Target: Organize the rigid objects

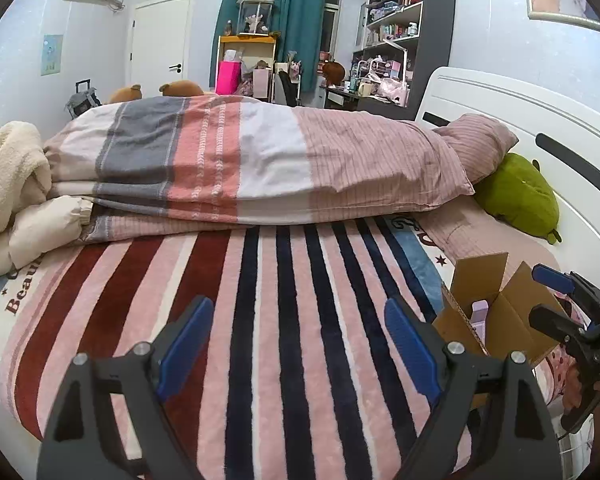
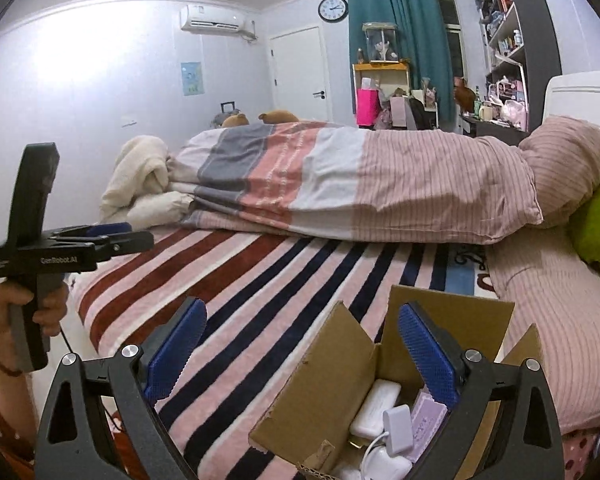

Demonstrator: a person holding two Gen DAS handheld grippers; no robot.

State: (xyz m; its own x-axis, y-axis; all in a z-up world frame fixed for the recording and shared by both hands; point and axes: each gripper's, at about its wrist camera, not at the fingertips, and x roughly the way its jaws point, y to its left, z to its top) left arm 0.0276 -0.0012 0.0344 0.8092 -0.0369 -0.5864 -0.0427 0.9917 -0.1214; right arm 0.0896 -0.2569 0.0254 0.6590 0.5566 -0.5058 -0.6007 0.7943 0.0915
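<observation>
As box [image 2: 332, 392] sits under right gripper [image 2: 300, 352], jaws apart

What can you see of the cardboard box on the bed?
The cardboard box is plain brown corrugated card, upright, its top flaps open and splayed outward, one edge torn. It sits on the striped blanket near the bed's edge. Inside lie white charger-like items with a cable and a lilac item. The right claw, open, hangs over it without touching.

A bed [image 1: 480, 92] spread with a striped blanket [image 1: 260, 320] carries a folded quilt [image 1: 240, 168], a pink pillow [image 1: 480, 144], a green plush [image 1: 520, 200], cream bedding [image 1: 12, 184] at its far end, and an open cardboard box [image 2: 340, 360] near the edge.
</observation>
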